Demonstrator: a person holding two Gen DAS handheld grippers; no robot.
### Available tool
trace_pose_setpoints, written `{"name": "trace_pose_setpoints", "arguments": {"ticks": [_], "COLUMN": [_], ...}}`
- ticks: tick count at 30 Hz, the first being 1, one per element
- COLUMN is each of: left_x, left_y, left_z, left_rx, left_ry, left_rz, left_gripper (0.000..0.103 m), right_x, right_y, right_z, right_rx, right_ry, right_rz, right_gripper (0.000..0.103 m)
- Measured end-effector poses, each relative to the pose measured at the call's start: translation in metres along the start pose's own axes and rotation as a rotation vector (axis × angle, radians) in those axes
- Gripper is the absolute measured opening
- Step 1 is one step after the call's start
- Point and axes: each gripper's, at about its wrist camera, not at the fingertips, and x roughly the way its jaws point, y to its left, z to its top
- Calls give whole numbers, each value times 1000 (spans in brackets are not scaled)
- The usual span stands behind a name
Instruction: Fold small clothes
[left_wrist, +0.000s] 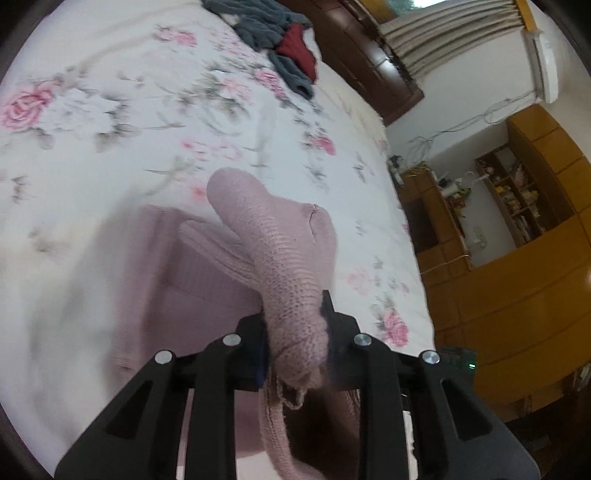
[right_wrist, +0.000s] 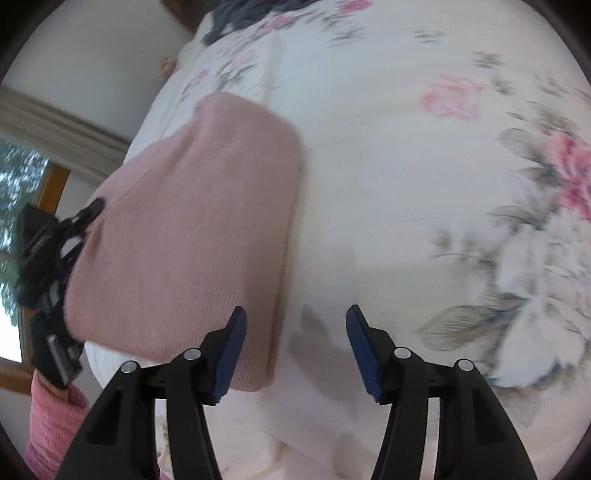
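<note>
One garment: pink knit sweater (left_wrist: 280, 258), a bunched fold of it rising straight out from my left gripper, the rest flat on the bed below.
Left gripper (left_wrist: 295, 325): my jaws pinch that knit fold.
Right gripper (right_wrist: 295, 350): I have it spread wide, nothing between the pads, sweater's edge just left of it.
Floral bedsheet (left_wrist: 110, 110): under everything.
Grey and red clothes (left_wrist: 280, 40): far ahead of my left gripper.

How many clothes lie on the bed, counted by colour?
Pink: 1, the pink knit garment, held by the left hand-held gripper
Grey: 1, the grey garment
Dark red: 1, the red garment
Total: 3
</note>
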Motion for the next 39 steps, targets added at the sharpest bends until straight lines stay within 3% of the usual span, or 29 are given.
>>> {"name": "trace_pose_setpoints", "arguments": {"ticks": [6, 10, 13, 16, 21, 25, 28, 30, 31, 32, 39], "left_x": [5, 16, 14, -1, -38, -48, -32, -20, -14, -12, -47], "left_y": [75, 97, 107, 104, 71, 38, 31, 32, 34, 35, 53], "left_z": [-7, -19, -24, -26, -44, -77, -96, -102, -105, -106, -96], "left_rx": [-145, -156, -198, -212, -115, -19, -10, -19, -30, -42, -77], "left_ry": [-5, 31, 31, 6, 9, 66, 135, 167, 179, 182, 115], "left_rz": [41, 80, 63, 78, 79, 56, 74, 90, 73, 61, 13], "left_gripper": [22, 23, 28, 32, 43, 62, 63, 55, 28, 9, 6], "right_x": [30, 49, 61, 73, 81, 78, 74, 72, 70, 68, 55], "right_y": [29, 36, 44, 50, 50, 48, 47, 47, 47, 47, 48], "right_z": [-10, -15, -20, -24, -25, -29, -32, -34, -35, -36, -37], "right_rx": [-49, -43, -59, -73, -73, -62, -53, -49, -47, -46, -42], "right_ry": [53, 89, 108, 124, 124, 116, 111, 109, 108, 107, 98], "right_rz": [39, 47, 25, 1, -3, 9, 7, 4, 5, 11, 56], "right_gripper": [57, 58, 58, 58, 58, 58, 58, 58, 58, 58, 59]}}
